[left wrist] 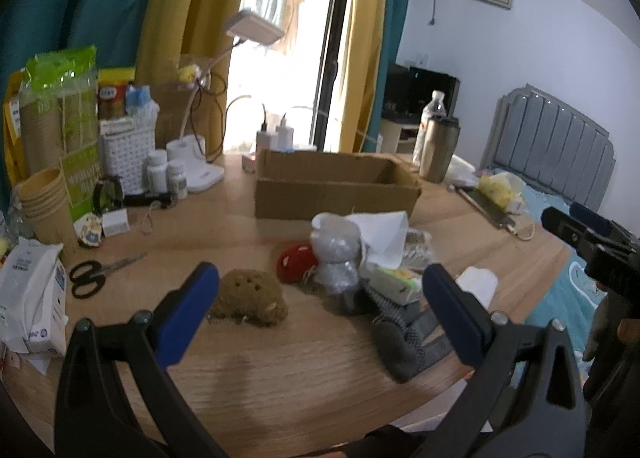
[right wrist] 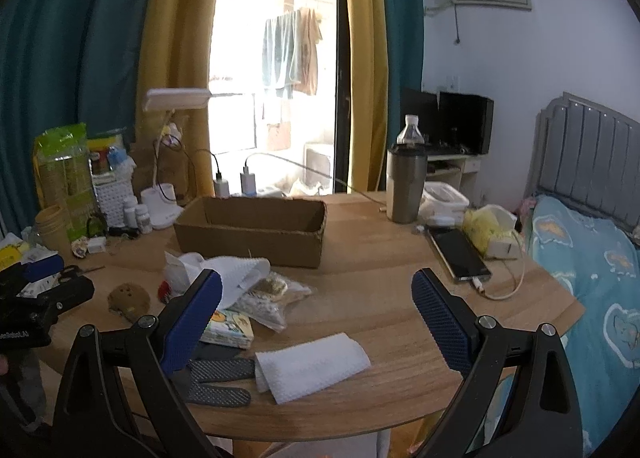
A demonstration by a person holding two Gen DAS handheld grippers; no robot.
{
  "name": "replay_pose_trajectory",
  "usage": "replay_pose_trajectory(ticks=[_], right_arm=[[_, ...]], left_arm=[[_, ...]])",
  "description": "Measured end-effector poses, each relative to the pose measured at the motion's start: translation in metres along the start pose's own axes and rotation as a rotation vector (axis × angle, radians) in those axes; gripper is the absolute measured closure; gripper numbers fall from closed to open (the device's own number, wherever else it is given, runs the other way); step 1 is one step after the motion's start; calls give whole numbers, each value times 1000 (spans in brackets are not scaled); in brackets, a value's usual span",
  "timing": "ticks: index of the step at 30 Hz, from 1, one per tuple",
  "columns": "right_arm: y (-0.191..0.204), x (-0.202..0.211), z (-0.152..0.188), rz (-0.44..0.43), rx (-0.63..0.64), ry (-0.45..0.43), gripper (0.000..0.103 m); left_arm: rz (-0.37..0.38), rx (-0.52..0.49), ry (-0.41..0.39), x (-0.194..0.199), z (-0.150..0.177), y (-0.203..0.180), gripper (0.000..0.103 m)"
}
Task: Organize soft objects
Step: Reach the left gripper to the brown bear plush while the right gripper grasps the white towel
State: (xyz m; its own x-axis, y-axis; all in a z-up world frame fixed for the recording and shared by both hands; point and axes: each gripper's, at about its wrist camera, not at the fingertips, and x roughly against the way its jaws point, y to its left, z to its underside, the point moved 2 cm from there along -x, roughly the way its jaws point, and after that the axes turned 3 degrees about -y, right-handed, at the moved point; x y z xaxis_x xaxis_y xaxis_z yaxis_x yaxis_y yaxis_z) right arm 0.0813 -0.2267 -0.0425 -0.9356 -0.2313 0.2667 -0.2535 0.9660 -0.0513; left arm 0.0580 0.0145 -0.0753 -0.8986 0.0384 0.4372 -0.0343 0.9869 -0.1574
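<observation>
Soft things clustered mid-table, before the box

In the left wrist view the cardboard box (left wrist: 336, 184) sits at centre frame on the table (left wrist: 280, 370); below it lie the plush toy (left wrist: 250, 298), left, the bagged figure (left wrist: 336, 254), centre, and the glove (left wrist: 404, 334), lower right; scissors (left wrist: 96, 272) lie far left.

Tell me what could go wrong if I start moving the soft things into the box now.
Both the left gripper and right gripper are open and empty. The brown plush toy lies apart from the rest, so it looks safest. The red toy touches the bagged toy, so a grab may drag both. Reaching for the box could bump the steel cup.
</observation>
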Motion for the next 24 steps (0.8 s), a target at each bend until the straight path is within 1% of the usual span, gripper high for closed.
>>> replay_pose_trajectory(ticks=[7, 14, 19, 24], right_arm=[[-4, -27, 22, 0, -12, 83, 5], [-6, -53, 45, -14, -26, 171, 5], [-12, -68, 59, -15, -41, 220, 5], [-19, -82, 68, -34, -60, 271, 5]], left_arm=[[-33, 7, 73, -26, 14, 11, 0], [-64, -28, 146, -52, 22, 15, 0], [-90, -49, 185, -68, 24, 22, 0], [-123, -72, 209, -81, 20, 31, 0]])
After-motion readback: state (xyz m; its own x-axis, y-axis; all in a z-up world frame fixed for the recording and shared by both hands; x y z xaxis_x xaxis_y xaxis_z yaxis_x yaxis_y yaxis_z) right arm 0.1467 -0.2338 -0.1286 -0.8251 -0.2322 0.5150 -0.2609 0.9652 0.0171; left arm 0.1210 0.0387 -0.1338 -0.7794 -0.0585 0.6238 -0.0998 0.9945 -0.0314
